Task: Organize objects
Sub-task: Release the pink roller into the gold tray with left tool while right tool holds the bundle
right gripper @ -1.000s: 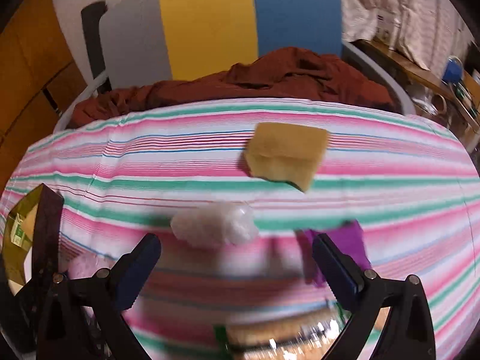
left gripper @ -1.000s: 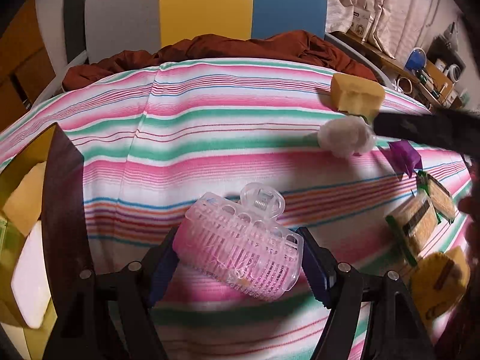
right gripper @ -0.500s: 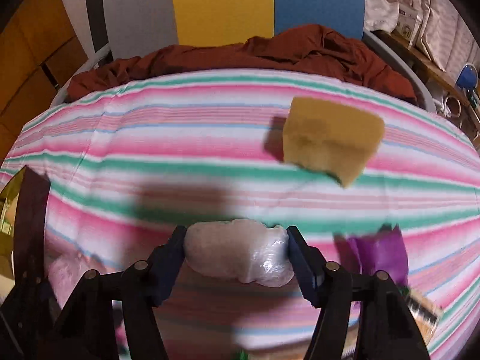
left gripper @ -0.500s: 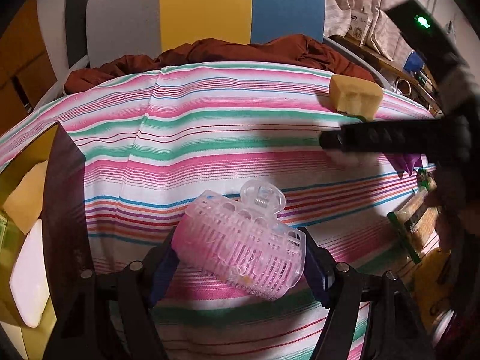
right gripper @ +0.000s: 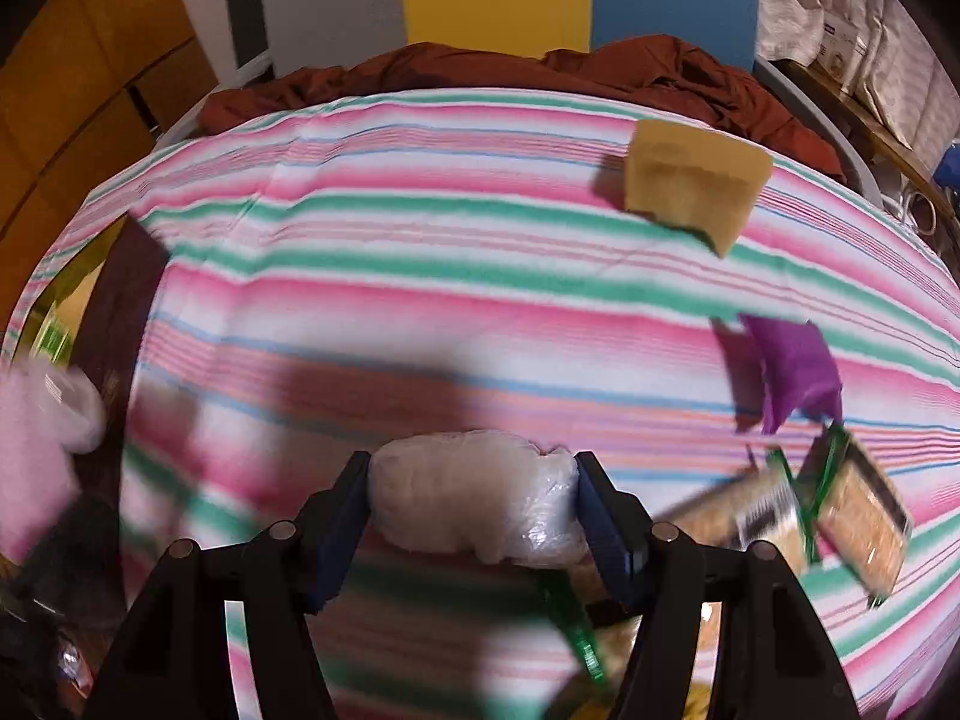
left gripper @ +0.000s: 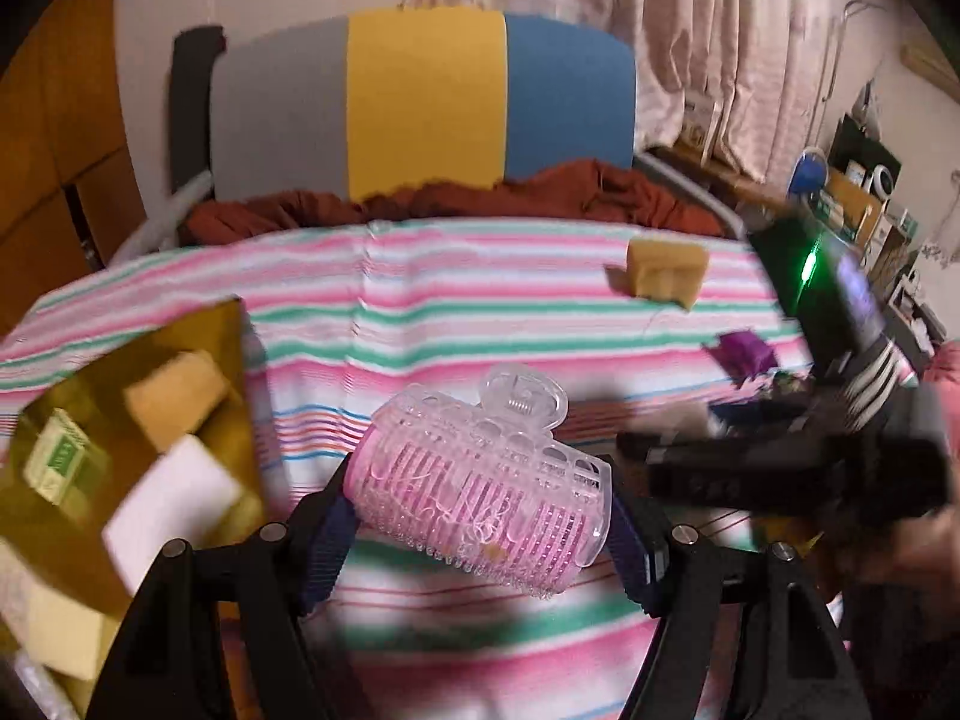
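The left gripper (left gripper: pixel 480 516) is seen pinching a pink hair roller (left gripper: pixel 480 498) crosswise between its blue pads, the roller being held clear above the striped cloth (left gripper: pixel 480 312). The right gripper (right gripper: pixel 474 516) is closed on a white plastic-wrapped bundle (right gripper: pixel 474 498), whose ends are pressed by both pads.

To the left of the roller, one gold box (left gripper: pixel 198 330) is seen. In it three foam blocks can be counted, a tan one (left gripper: pixel 174 402), a white one (left gripper: pixel 174 492) and a pale yellow one (left gripper: pixel 60 630), along with one small green-and-white carton (left gripper: pixel 60 462).

Beyond the bundle, one tan sponge (right gripper: pixel 696 180) lies on the cloth at the far right, well apart. One purple scrap (right gripper: pixel 792 366) lies nearer. Two green-edged packets (right gripper: pixel 840 510) lie just beside the right gripper, close together; whether they touch cannot be told through the blur.

A rust-coloured fabric (right gripper: pixel 540 66) is bunched at the far edge.
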`<state>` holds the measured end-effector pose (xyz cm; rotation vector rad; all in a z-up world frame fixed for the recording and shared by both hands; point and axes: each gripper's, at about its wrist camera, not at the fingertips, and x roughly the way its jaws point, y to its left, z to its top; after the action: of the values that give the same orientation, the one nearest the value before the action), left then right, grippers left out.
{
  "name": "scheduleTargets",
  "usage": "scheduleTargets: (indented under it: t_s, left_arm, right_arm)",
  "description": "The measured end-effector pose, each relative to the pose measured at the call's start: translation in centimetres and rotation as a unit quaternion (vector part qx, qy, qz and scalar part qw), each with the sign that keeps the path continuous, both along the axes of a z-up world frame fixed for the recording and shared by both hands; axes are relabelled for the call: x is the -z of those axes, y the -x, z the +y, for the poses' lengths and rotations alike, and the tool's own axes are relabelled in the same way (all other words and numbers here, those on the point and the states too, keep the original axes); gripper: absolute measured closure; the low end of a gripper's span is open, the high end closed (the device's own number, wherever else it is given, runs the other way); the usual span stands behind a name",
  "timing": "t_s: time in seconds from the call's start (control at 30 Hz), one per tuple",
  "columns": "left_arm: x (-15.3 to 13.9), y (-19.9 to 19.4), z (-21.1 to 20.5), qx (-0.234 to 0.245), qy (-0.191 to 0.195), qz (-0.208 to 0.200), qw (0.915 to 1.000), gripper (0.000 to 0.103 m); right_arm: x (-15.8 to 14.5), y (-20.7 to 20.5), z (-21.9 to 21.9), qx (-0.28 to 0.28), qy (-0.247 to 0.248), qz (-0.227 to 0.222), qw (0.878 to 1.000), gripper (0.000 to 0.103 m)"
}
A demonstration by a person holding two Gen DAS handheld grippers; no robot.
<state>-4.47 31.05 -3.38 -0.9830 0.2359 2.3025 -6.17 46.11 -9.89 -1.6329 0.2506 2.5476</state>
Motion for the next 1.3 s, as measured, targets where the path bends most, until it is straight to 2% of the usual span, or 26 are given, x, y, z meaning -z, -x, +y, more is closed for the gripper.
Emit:
scheduleTargets:
  t_s: [0.2, 0.37, 0.53, 0.67, 0.93, 1.3]
  left_arm:
    - [-3.9, -1.1, -5.8, -0.036, -0.03, 0.037, 0.9982, 0.029]
    - [-4.9, -0.6, -10.4, -0.095, -0.032, 0.046, 0.9939, 0.029]
    - [-4.7, -0.2, -14.0, -0.135, -0.034, 0.04, 0.9894, 0.029]
    - [-3.9, -0.2, -16.0, -0.151, -0.031, 0.039, 0.9873, 0.029]
    - [-1.4, -0.1, -20.1, -0.181, -0.03, 0.008, 0.9829, 0.029]
    - [-1.3, 0.9, -24.1, -0.216, -0.048, 0.007, 0.9752, 0.036]
  right_arm:
    - [0.7, -2.9, -3.8, -0.041, -0.048, -0.001, 0.998, 0.037]
    - [0.8, -3.0, -4.0, -0.041, -0.053, 0.007, 0.998, 0.037]
    - [1.0, -3.0, -4.3, -0.044, -0.063, 0.013, 0.997, 0.037]
    - [1.2, -2.9, -4.2, -0.046, -0.062, 0.015, 0.997, 0.037]
    - [1.2, -3.1, -4.5, -0.046, -0.065, 0.02, 0.997, 0.037]
    - [1.2, -3.2, -4.6, -0.046, -0.066, 0.021, 0.997, 0.037]
